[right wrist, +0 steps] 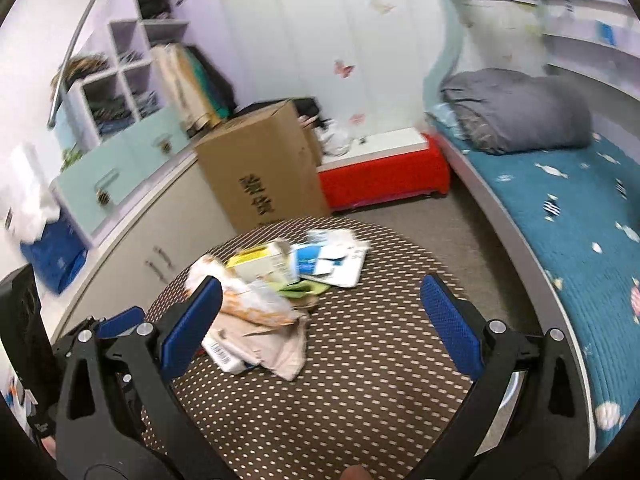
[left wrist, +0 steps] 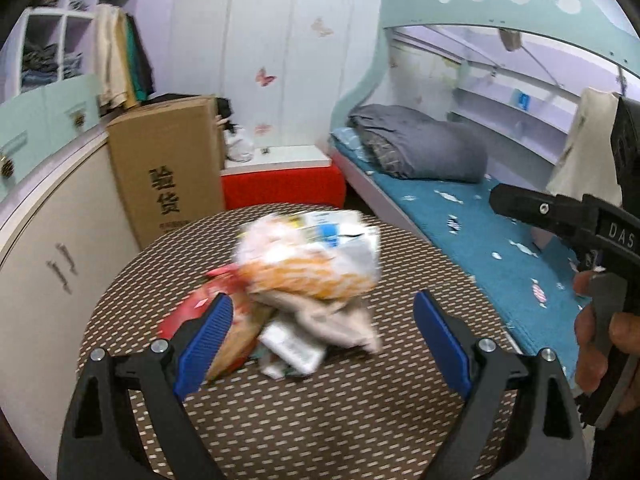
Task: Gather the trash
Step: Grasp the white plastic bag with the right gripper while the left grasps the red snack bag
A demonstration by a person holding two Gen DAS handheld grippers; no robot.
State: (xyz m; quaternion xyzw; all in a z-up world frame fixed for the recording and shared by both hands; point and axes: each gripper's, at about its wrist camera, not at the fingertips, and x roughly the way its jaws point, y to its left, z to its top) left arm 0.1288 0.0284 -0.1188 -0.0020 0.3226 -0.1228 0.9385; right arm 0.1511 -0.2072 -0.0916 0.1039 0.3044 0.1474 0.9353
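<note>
A pile of trash lies on a round brown table with a white dash pattern: crumpled wrappers, paper, a red packet and a small carton, blurred. It also shows in the right wrist view. My left gripper is open, its blue pads on either side of the near part of the pile. My right gripper is open above the table, its left pad close to the pile. The right gripper's black body shows at the right in the left wrist view.
A cardboard box stands behind the table beside a low cabinet. A red bench sits against the white wall. A bed with a blue cover and a grey quilt runs along the right.
</note>
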